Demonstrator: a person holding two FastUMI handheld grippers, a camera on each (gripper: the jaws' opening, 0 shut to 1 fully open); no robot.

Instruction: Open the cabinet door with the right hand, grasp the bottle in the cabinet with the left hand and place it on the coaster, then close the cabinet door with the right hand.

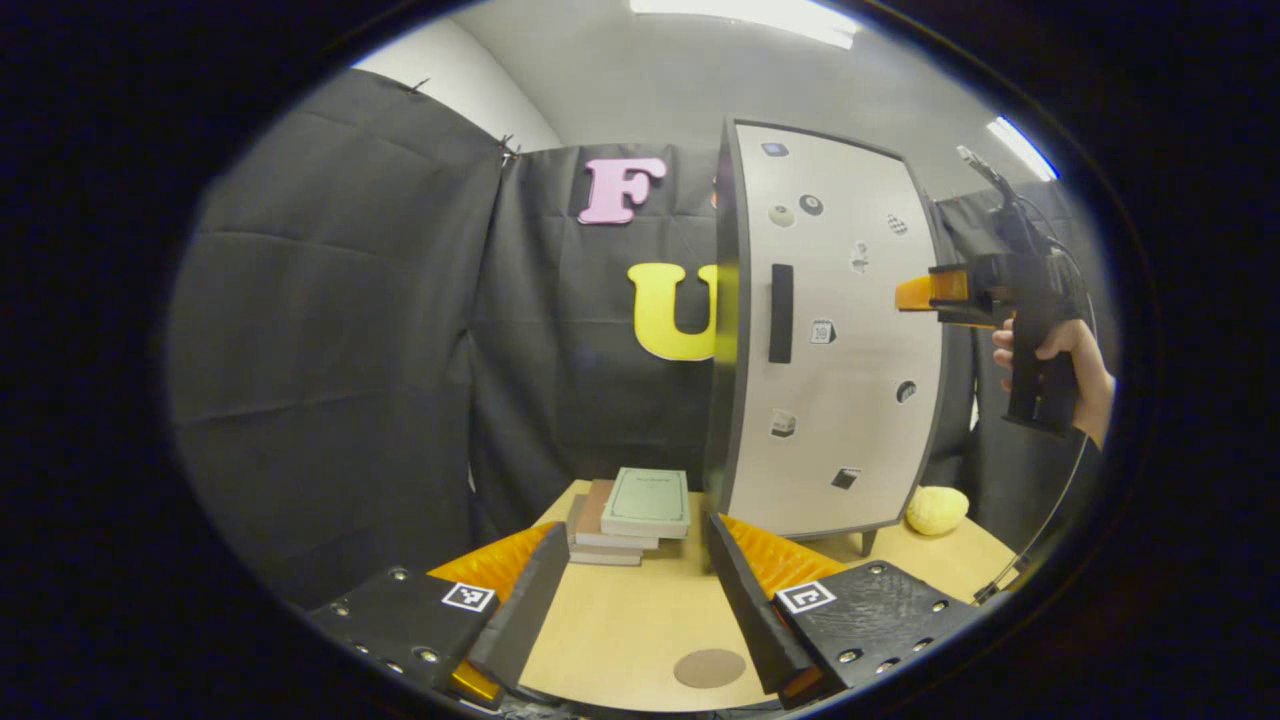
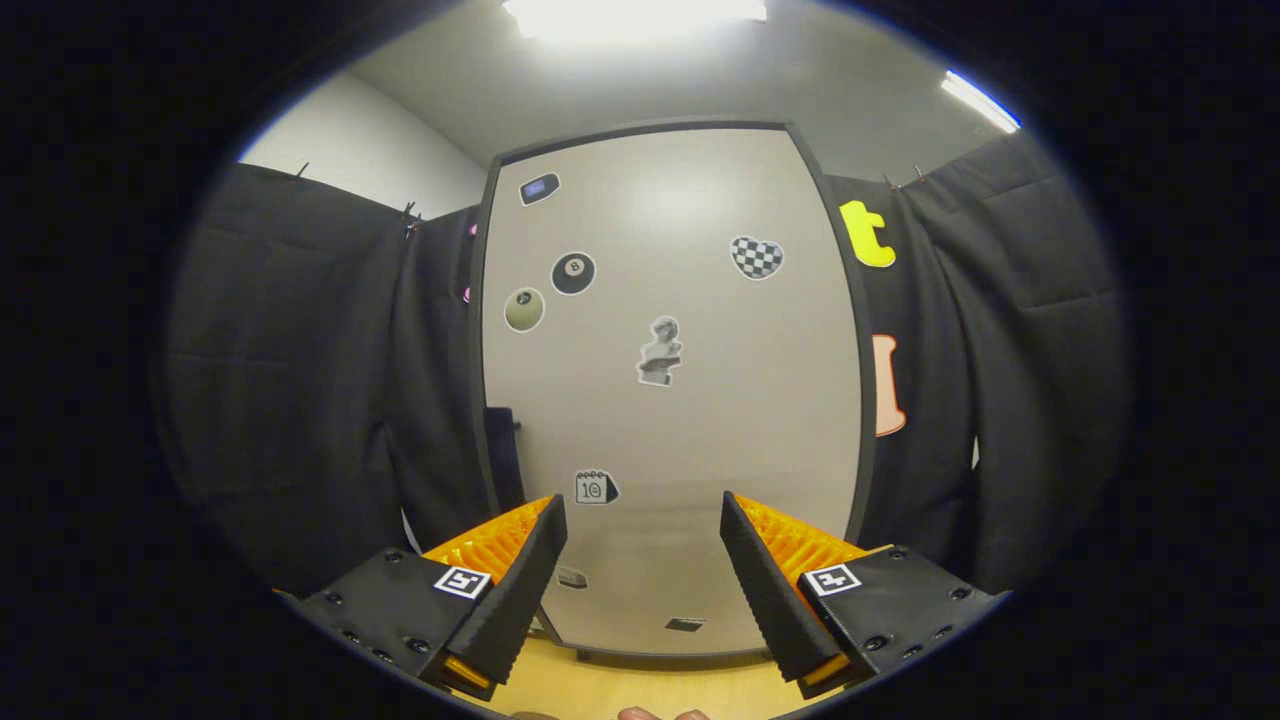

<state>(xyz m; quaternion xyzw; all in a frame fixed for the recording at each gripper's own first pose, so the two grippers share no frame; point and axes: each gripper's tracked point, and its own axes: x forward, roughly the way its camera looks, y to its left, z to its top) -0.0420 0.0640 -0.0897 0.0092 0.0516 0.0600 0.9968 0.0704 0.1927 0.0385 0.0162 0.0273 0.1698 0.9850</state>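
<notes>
A tall grey cabinet (image 1: 850, 400) with stickers on its door stands on the wooden table, door closed, so its inside is hidden. Its black vertical handle (image 1: 780, 312) runs along the door's left edge. A round brown coaster (image 1: 708, 667) lies on the table close in front of my left gripper (image 1: 635, 527), which is open and holds nothing. A hand holds my right gripper (image 1: 908, 295) at handle height, in front of the door's right part. In the right gripper view that gripper (image 2: 641, 503) is open and faces the door (image 2: 690, 400), with the handle (image 2: 503, 450) to its left.
A stack of books (image 1: 630, 515) lies on the table (image 1: 620, 630) left of the cabinet's foot. A yellow rounded object (image 1: 937, 508) sits at the cabinet's right foot. Black cloth walls close in the booth on all sides.
</notes>
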